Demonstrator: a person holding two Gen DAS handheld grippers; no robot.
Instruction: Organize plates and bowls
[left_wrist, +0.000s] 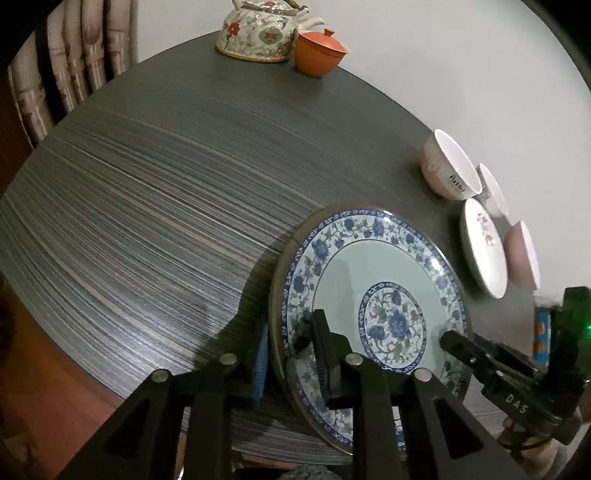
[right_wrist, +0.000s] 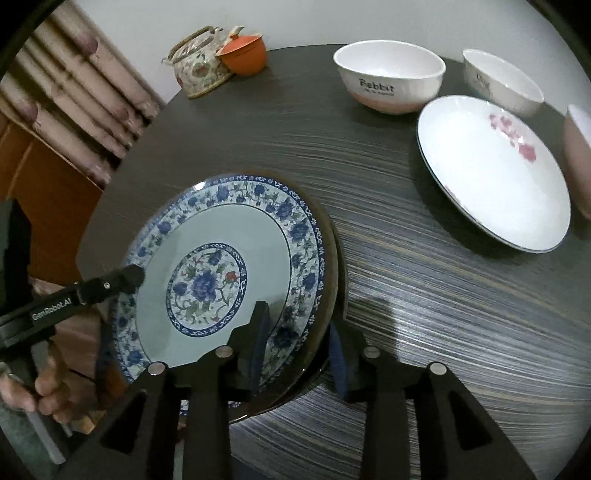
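A: Where does the blue-and-white floral plate sit?

B: On the dark striped table, at the lower left of the right wrist view and the lower right of the left wrist view. Whether it lies flat or is tipped cannot be told.

A: And the left gripper?

B: Its jaws straddle the plate's left rim in its own view, one finger over the plate, the blue-padded one outside the edge. The gap is narrow; whether the pads press the rim cannot be told.

A: The right gripper?

B: Its jaws straddle the plate's right rim at the bottom of its view, with a visible gap beside the outer blue pad, so it stands loosely apart, not clamping. From the left wrist view it shows at the lower right.

A: The rest of the crockery?

B: A white plate with pink flowers at the upper right, behind it a bowl lettered "Rabbit", a second white bowl, and a pink bowl at the right edge. A floral teapot and an orange lidded cup stand at the table's far edge.
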